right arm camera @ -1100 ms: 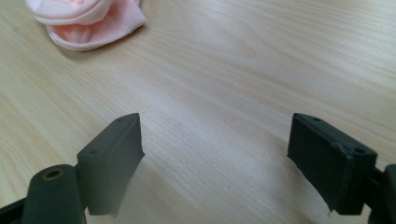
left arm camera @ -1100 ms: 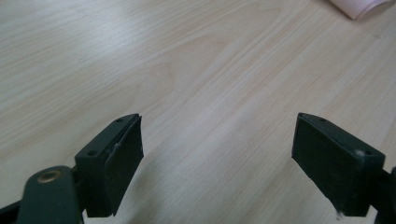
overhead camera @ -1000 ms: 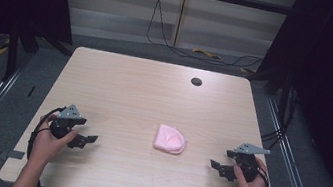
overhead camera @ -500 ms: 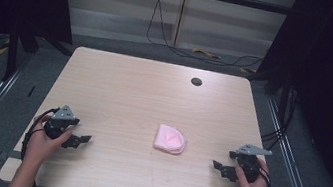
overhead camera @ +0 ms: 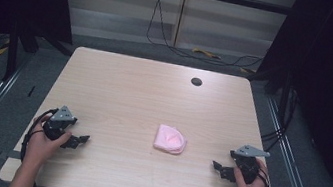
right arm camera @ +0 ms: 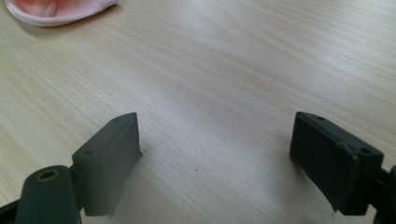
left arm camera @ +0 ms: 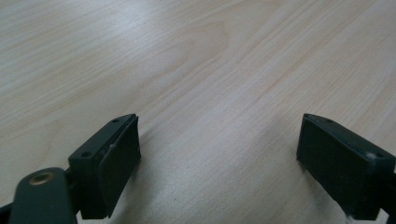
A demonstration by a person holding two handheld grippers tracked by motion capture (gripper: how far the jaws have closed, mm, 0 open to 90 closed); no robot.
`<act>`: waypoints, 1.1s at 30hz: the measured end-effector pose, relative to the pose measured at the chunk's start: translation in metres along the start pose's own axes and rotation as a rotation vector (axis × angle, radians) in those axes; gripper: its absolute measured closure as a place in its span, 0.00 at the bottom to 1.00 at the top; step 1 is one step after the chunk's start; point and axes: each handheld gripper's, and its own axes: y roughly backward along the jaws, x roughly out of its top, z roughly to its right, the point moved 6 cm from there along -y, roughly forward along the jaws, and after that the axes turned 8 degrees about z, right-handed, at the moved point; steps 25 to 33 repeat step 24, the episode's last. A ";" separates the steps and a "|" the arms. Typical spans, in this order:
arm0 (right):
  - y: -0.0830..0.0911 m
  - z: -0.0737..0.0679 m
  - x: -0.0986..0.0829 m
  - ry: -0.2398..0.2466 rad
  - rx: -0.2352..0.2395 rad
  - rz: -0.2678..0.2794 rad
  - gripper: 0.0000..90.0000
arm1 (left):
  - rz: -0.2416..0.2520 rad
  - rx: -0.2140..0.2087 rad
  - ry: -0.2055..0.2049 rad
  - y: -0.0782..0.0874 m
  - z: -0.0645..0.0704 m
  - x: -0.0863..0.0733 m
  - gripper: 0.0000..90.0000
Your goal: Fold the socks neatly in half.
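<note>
My left gripper (overhead camera: 80, 139) near table's (overhead camera: 130, 87) front left corner, jaws apart, empty. My right gripper (overhead camera: 217, 167) near front right corner, jaws apart, empty. Pink cloth (overhead camera: 170, 139) between them, nearer front edge.

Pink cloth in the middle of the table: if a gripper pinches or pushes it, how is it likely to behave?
The pink cloth lies flat in a soft folded bundle with a rounded edge, so it is probably floppy and would droop and unfold when lifted. It looks thin, so likely light. Pushed across the smooth wooden table, it would probably slide or bunch up, not roll. Both grippers are open and apart from it.
</note>
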 end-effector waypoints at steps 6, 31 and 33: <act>0.000 0.000 0.000 0.000 0.000 0.000 0.17 | -0.013 0.024 0.024 -0.002 -0.001 0.000 0.08; -0.001 0.000 0.000 0.001 0.005 -0.002 0.16 | -0.017 0.033 0.038 -0.003 -0.001 0.000 0.05; -0.001 0.000 0.000 0.001 0.005 -0.002 0.16 | -0.017 0.033 0.038 -0.003 -0.001 0.000 0.05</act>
